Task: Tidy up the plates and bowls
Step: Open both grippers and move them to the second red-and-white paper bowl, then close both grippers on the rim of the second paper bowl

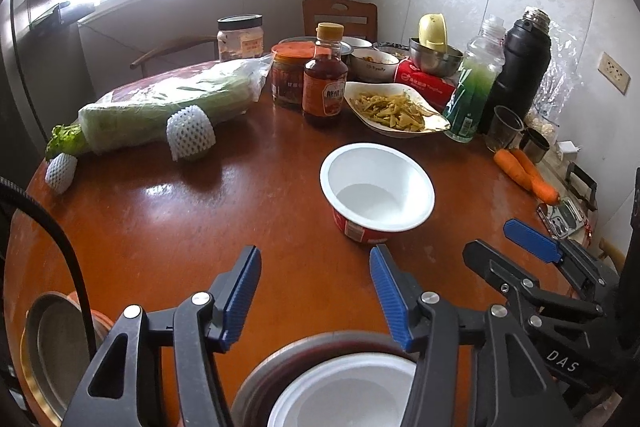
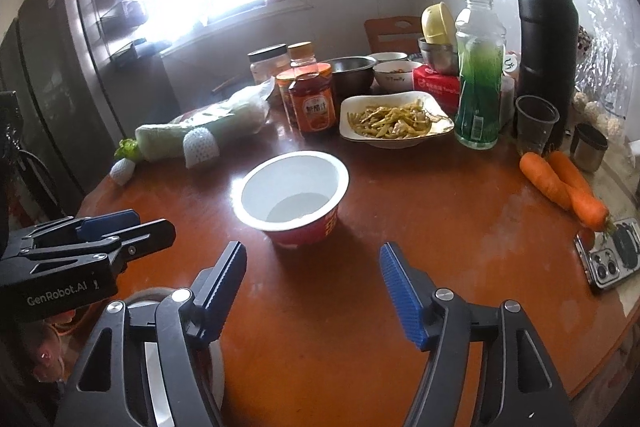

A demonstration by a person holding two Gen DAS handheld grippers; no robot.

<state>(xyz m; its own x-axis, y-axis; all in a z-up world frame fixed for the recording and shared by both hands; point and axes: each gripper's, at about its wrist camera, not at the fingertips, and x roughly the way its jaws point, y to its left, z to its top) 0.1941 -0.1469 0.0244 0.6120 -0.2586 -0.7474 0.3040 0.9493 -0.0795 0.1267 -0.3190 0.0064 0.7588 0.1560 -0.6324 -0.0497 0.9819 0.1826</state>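
- since it looks like thin disposable paper or plastic, the red-and-white bowl [image 1: 377, 187] should be very light, a little flexible at the wall, and easy to tip or crush; my judgement is that the rolled white rim is the best place to pinch, one finger inside and one outside.
- it stands upright and empty on the tabletop [image 1: 168, 227], just ahead of the left hand-held gripper [image 1: 316, 291], slightly toward that gripper's right finger, and apart from it.
- seen from the right hand-held gripper [image 2: 312, 291], the same bowl [image 2: 294, 193] sits ahead and a little toward the left finger, also not touched.
- both hand-held grippers have their blue-padded fingers spread wide and carry nothing.
- directly beneath the left hand-held gripper, close to the camera, a second white bowl [image 1: 344, 391] rests inside a metal plate [image 1: 272, 367]; this looks like the stack the loose bowl would join.
- at that gripper's far left another metal dish [image 1: 48, 351] shows, partly cut off.
- farther ahead of the bowl lie a white plate of stir-fried food [image 1: 394, 109], a sauce bottle [image 1: 325, 77] and jars, with steel bowls [image 1: 435, 58] behind.
- a wrapped cabbage [image 1: 160, 107] lies ahead to the left, carrots [image 1: 526, 173] and a phone [image 2: 610, 259] to the right.
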